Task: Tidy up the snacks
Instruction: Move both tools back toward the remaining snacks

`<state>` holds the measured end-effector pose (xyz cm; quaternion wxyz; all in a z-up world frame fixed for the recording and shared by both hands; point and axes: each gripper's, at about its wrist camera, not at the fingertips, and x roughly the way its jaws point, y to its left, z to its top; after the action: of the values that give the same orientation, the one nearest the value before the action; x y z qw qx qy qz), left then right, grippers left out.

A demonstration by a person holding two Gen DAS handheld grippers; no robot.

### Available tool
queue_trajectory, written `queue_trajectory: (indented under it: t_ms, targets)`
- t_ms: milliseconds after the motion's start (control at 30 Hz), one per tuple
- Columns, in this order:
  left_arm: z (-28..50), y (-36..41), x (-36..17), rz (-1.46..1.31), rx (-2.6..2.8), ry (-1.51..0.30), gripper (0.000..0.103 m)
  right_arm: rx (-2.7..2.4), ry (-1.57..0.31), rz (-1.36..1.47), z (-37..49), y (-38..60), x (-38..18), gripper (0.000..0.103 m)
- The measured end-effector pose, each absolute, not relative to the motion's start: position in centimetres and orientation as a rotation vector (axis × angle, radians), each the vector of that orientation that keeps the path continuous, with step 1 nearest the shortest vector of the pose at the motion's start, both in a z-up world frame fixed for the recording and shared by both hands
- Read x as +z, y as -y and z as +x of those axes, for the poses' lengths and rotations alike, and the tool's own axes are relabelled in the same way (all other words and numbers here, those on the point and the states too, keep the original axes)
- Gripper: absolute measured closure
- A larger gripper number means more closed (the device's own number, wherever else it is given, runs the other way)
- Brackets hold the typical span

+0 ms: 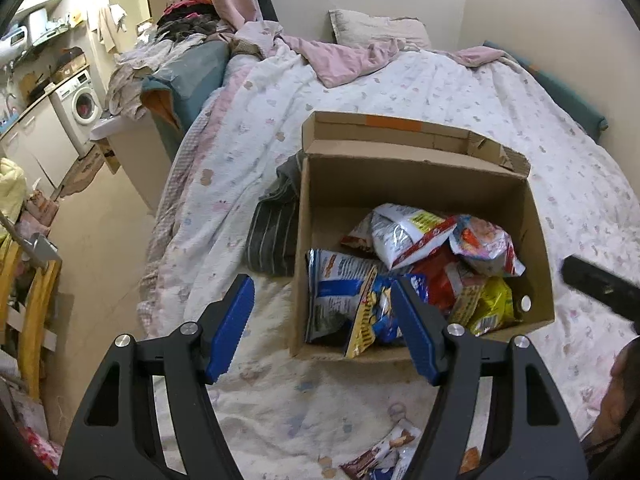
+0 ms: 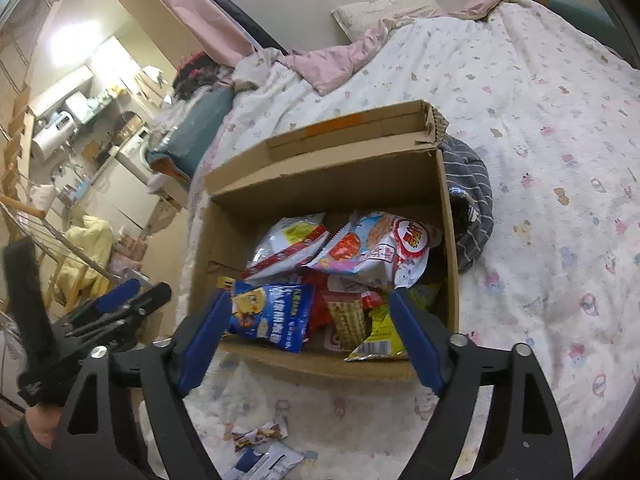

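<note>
Plainly, both grippers' fingers wide apart, empty, over snack box

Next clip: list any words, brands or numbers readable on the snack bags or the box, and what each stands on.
No text can be read with confidence.
Blue chip bag: white lettering, too blurred to read.
White and red bag: large yellow characters on a red circle, not legible.
Yellow bag: a barcode, digits too small.
Cardboard box: an orange tape strip, no print visible.
Wrappers on the bedspread: print too small.
</note>
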<state>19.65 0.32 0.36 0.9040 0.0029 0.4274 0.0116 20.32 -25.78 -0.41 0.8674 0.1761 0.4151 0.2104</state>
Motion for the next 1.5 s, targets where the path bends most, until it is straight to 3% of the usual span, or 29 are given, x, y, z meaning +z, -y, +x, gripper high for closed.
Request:
queue_trajectory:
  t_ms: [67, 133, 1133, 1500]
  targets:
    - [19.3, -0.6, 0.3, -0.011, 0.011, -0.897, 0.018, 0.466, -0.837, 0.366, 19.5, 25.8, 0.3, 0.007]
    - [18.6, -0.8, 0.3, -0.027, 0.002, -0.898, 0.015, 0.475, -0.809, 0.345, 18.7, 25.6, 1.0, 0.004]
    - [10.7, 0.0, -1.9, -0.04, -0.053, -0.994, 0.015, 0.44, -0.976, 0.302, 10.0, 27.8, -2.9, 0.003]
    - [11.1, 0.1, -2.6, -0.089, -0.054, -1.029, 0.015, 0.417, -1.217, 0.254, 10.4, 27.0, -8.1, 0.003]
